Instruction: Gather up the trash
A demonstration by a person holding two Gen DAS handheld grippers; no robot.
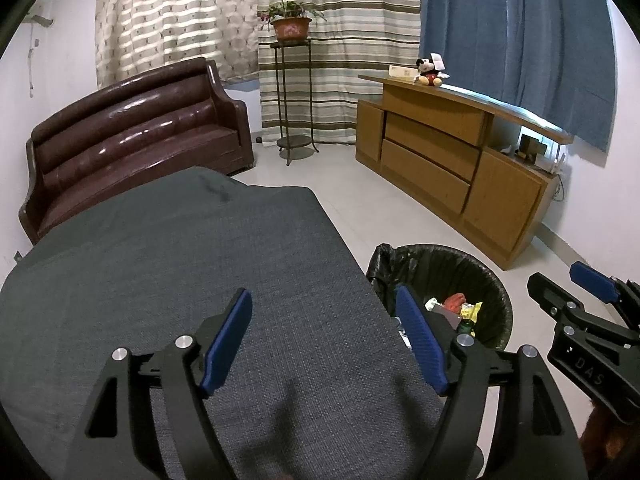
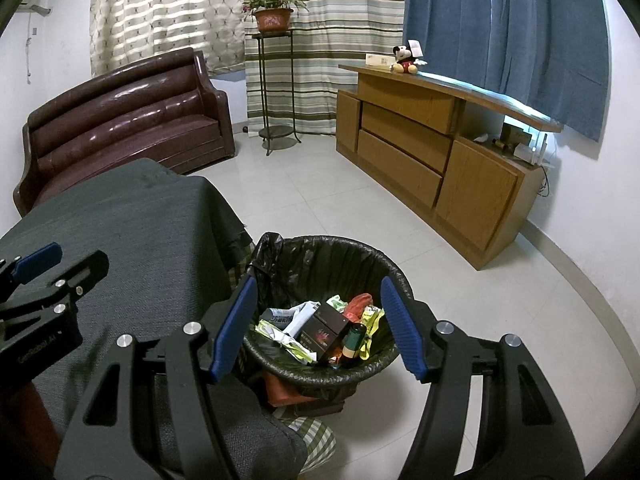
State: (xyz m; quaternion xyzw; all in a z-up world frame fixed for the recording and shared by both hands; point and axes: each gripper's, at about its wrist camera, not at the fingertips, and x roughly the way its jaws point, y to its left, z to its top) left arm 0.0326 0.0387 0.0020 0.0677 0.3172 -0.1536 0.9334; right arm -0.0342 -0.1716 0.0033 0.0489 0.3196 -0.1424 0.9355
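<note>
A round bin lined with a black bag (image 2: 332, 264) stands on the floor beside a table under a grey cloth (image 1: 192, 264). Inside lies trash: a dark box (image 2: 326, 330), a green bottle (image 2: 354, 340), crumpled wrappers and paper (image 2: 288, 320). My right gripper (image 2: 320, 324) hangs open above the bin's near rim, nothing between its blue pads. My left gripper (image 1: 326, 340) is open over the bare cloth at the table's right edge, empty. The bin (image 1: 460, 276) shows to its right, with the right gripper (image 1: 576, 292) at the frame's edge.
A brown leather sofa (image 1: 132, 136) stands behind the table. A metal stand with a potted plant (image 1: 290, 26) is by the striped curtain. A wooden cabinet (image 1: 452, 160) with a plush toy lines the right wall. Pale tiled floor (image 2: 320, 184) lies between.
</note>
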